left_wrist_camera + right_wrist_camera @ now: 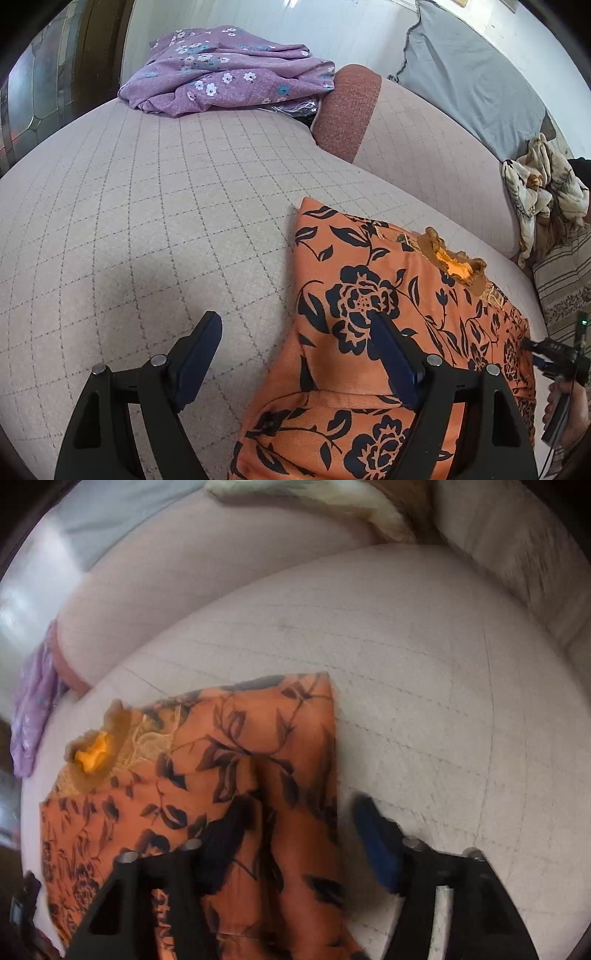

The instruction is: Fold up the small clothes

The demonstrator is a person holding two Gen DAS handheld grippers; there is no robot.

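One orange floral garment (373,306) is lying on the quilted sofa seat (147,206), folded along one side, its frilled neck opening (456,267) pointing toward the backrest. The left gripper (295,339) is hovering with jaws spread wide, one finger over bare cushion, the other over the garment's edge, gripping nothing. The right gripper (295,823) is standing part open astride the garment's other edge, not pinching it. One purple flowered cloth (225,74) is lying at the seat's far corner, and one cream cloth (535,192) is sitting bunched against the backrest.
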